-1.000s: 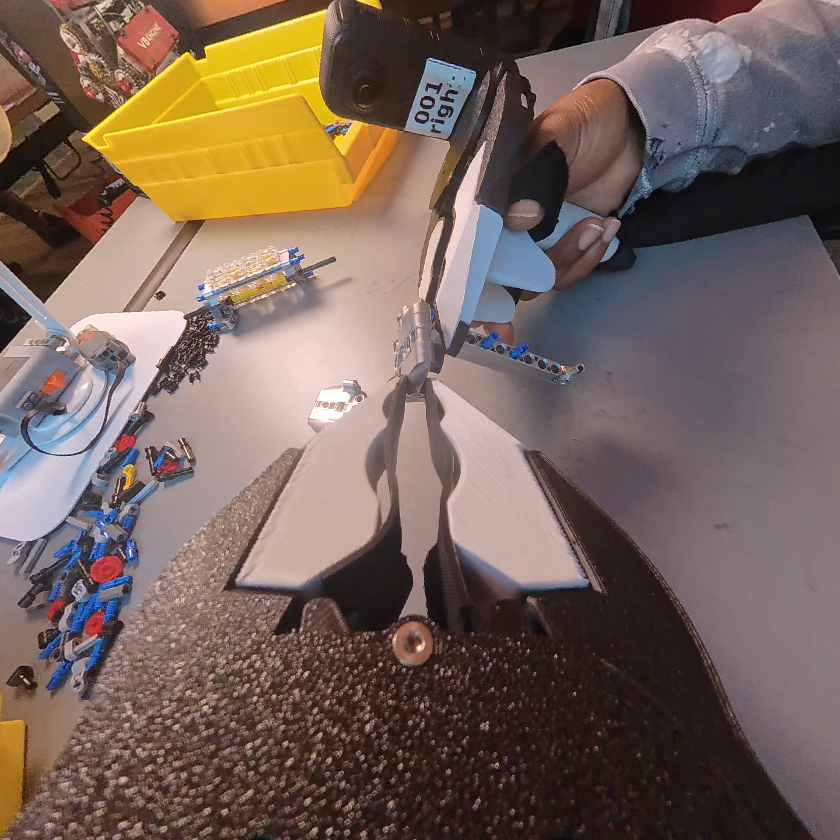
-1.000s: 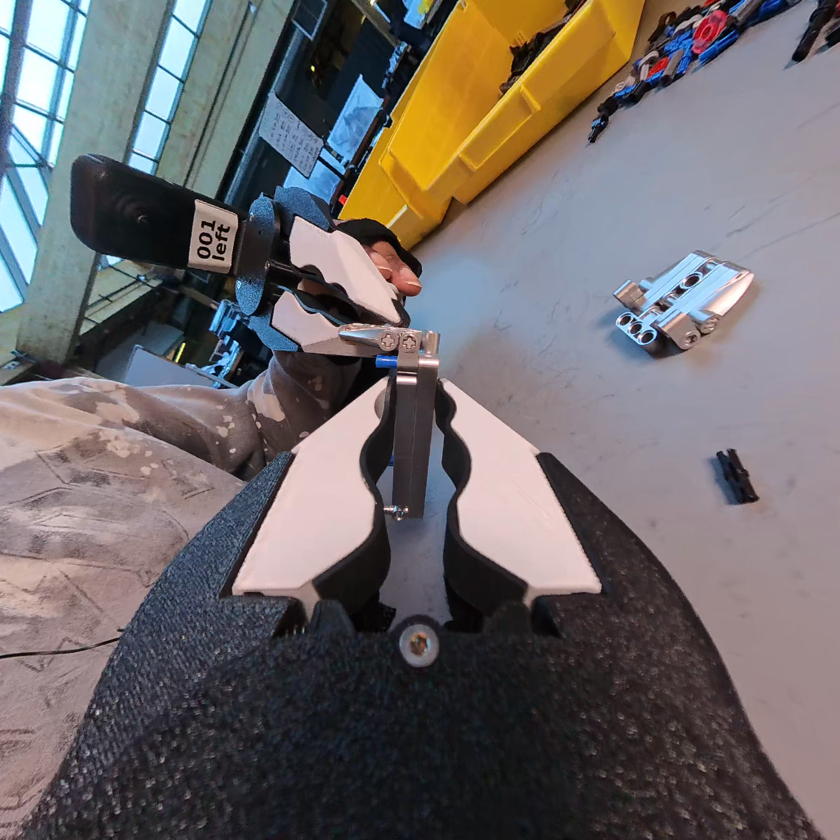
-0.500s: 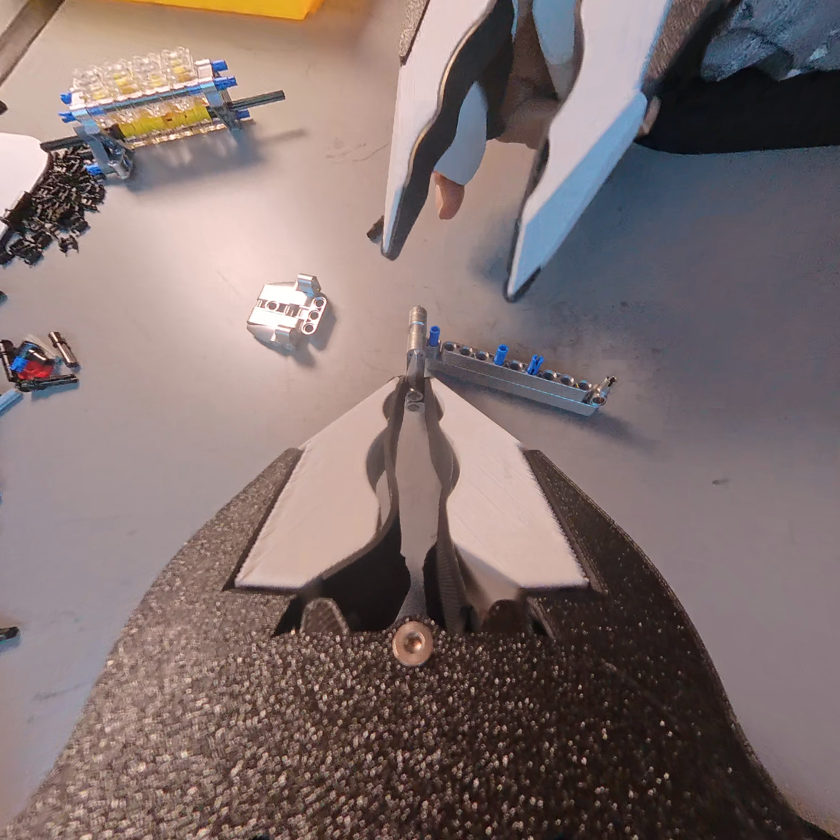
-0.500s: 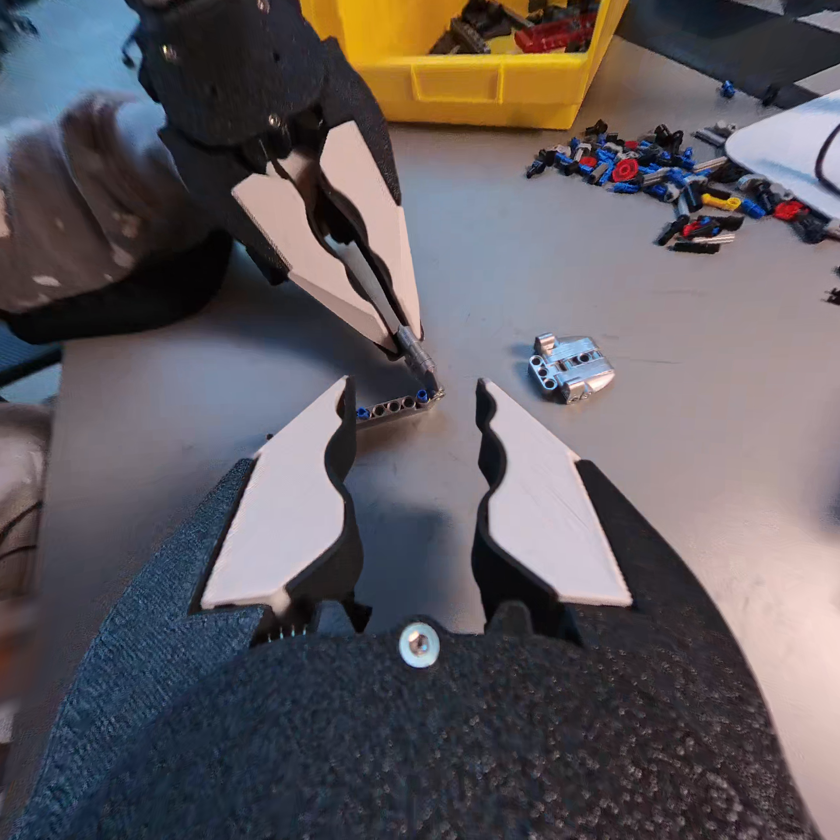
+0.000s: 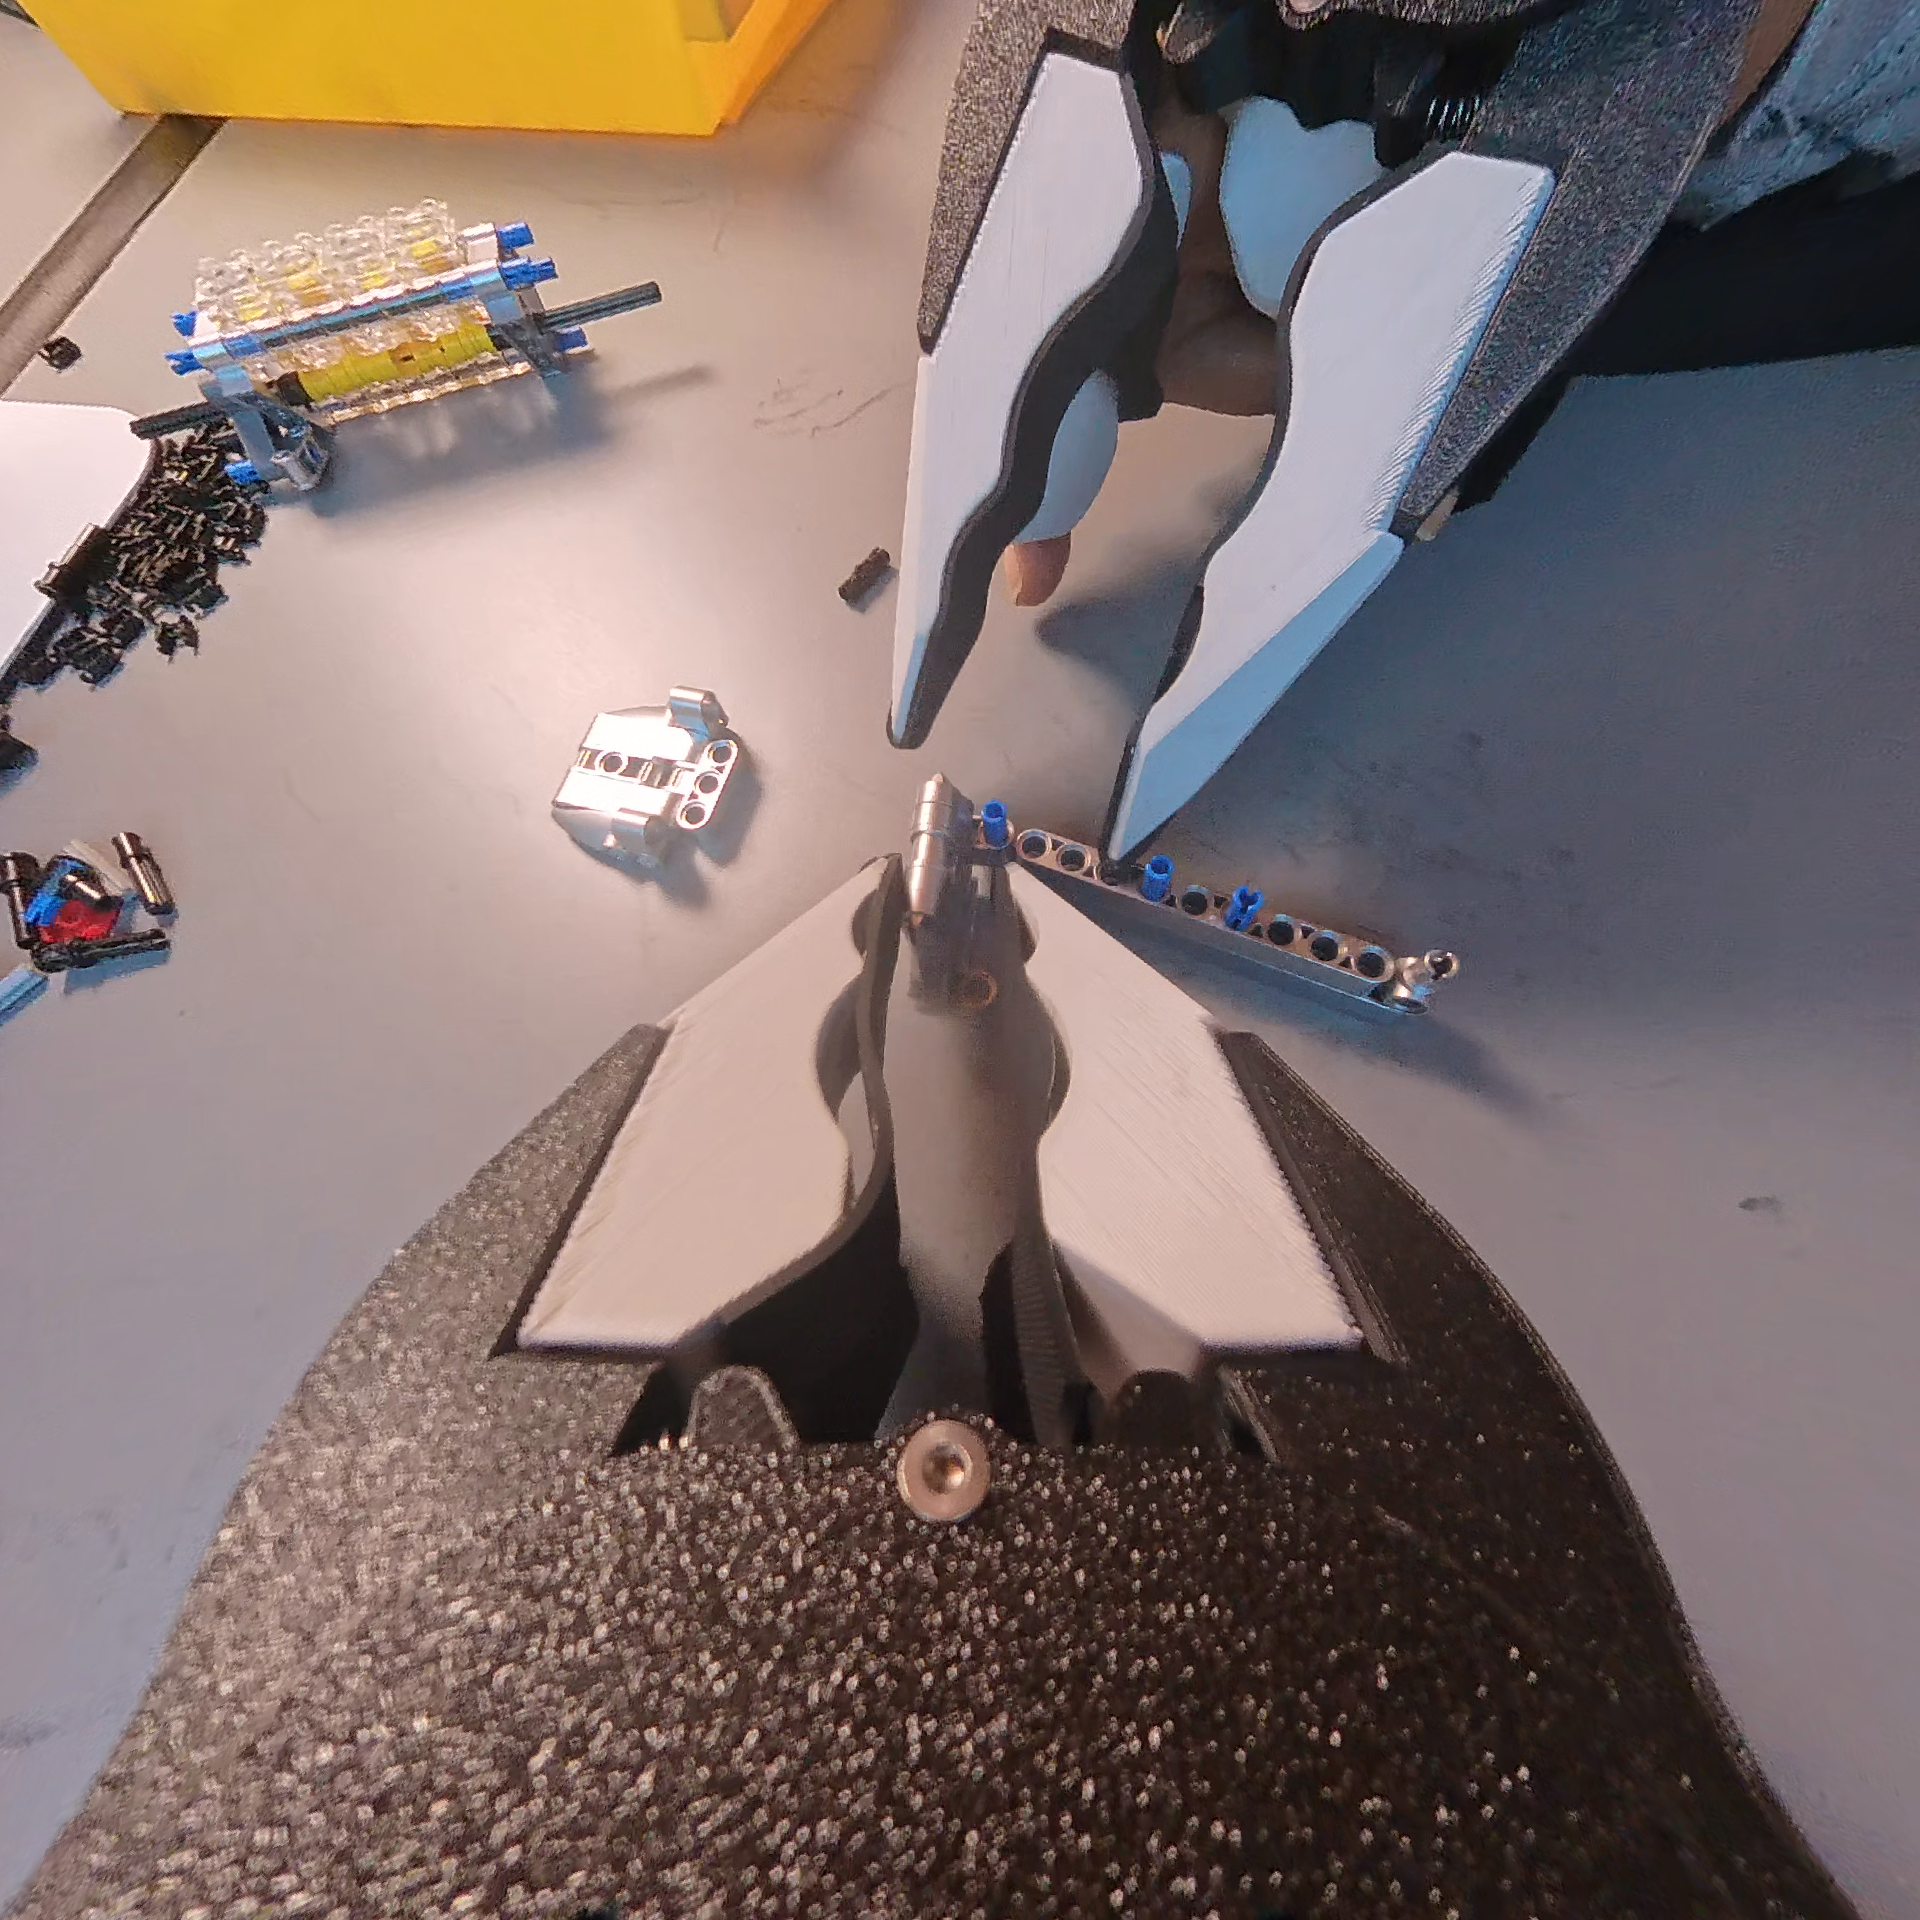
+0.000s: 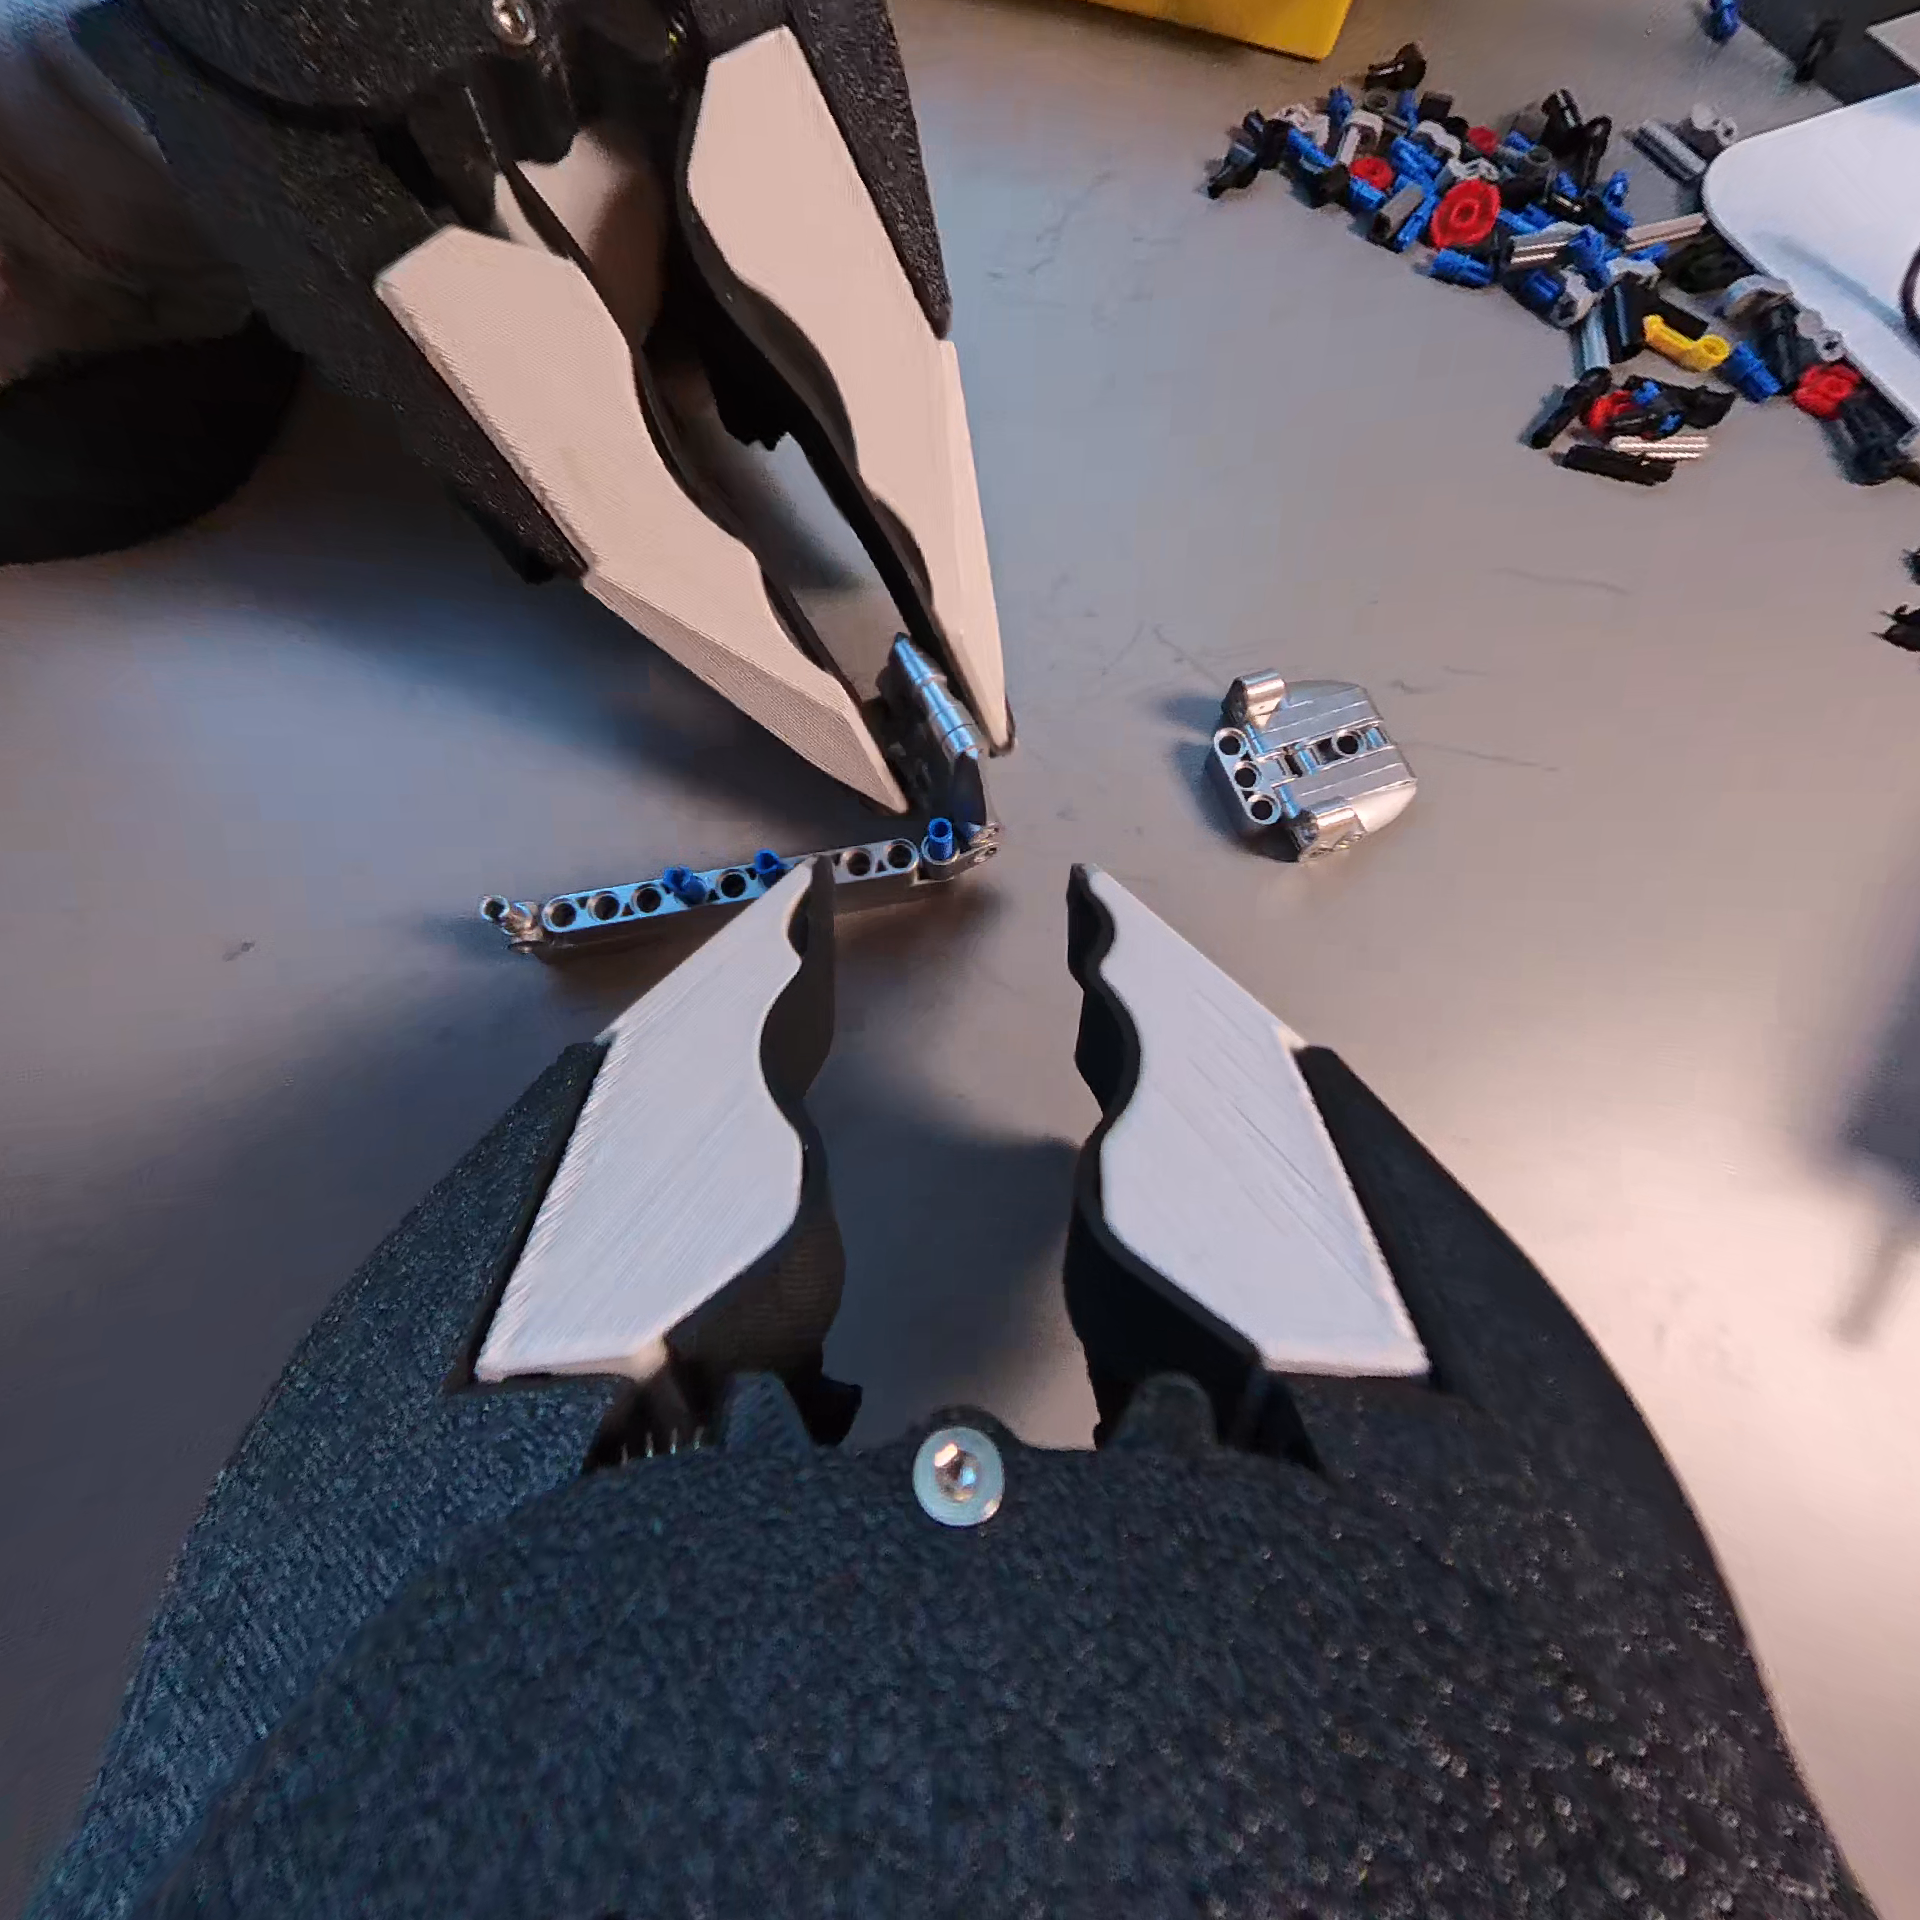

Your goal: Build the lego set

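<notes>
Clamped between the left gripper [image 5: 940, 883] fingers is the upright end piece of a silver holed beam [image 5: 1236, 925], which lies flat on the grey table [image 5: 1558, 1143]. Spread wide, the right gripper [image 6: 951, 883] is poised above the beam's middle, empty. Bare tabletop is seen beyond the beam; a silver panel piece [image 6: 1309, 769] lies near.

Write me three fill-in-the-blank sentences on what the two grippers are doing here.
1. The left gripper is shut on a ____ piece joined to the beam's end.
2. The right gripper's jaws are ____.
3. The blue pins stick out of the ____.

Missing words: silver; open; beam
</notes>
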`<state>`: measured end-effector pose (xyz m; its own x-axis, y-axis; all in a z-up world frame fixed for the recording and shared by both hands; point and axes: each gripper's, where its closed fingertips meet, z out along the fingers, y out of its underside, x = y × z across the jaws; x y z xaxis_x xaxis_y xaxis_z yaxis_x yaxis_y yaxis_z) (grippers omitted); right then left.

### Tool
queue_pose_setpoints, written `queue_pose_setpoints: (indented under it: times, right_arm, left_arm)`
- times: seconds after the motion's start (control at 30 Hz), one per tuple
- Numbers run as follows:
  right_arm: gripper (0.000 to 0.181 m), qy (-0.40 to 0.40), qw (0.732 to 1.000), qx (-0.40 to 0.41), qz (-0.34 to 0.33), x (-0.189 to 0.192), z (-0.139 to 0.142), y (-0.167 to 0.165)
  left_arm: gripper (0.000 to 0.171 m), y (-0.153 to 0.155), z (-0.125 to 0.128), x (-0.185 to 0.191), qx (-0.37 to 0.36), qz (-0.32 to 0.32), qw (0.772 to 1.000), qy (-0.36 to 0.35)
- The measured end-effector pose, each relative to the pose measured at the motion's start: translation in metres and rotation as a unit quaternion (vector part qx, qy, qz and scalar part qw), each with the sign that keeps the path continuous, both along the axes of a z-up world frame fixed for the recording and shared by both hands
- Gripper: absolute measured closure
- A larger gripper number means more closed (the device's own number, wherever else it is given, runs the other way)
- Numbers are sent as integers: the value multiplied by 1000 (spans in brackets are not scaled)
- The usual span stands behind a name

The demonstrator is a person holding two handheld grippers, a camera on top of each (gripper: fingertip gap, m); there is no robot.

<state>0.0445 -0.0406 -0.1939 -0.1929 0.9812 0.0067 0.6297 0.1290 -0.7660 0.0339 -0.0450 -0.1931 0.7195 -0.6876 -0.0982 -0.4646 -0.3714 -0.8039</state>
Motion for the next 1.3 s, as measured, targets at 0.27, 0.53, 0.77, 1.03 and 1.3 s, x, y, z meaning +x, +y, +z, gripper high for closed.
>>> queue_pose_setpoints:
  times: [0.27, 0.53, 0.77, 1.03, 1.3]
  right_arm:
    - [135, 29, 999, -32, -29, -3, 14, 8]
    - [125, -22, 1000, 14, -12, 1, 0, -9]
    - [168, -43, 998, 45, 11, 10, -10, -5]
    - [166, -50, 997, 56, 19, 12, -11, -11]
    - [156, -51, 994, 85, 35, 11, -12, -20]
  left_arm:
    - [164, 9, -8, -9, -26, 69, 997, 37]
    - [165, 13, -7, -23, -57, 149, 986, 37]
    - [163, 5, -9, -28, -22, 68, 993, 91]
    - [166, 6, -9, -25, -60, 91, 994, 27]
    - [167, 10, -9, -25, -100, 142, 984, -26]
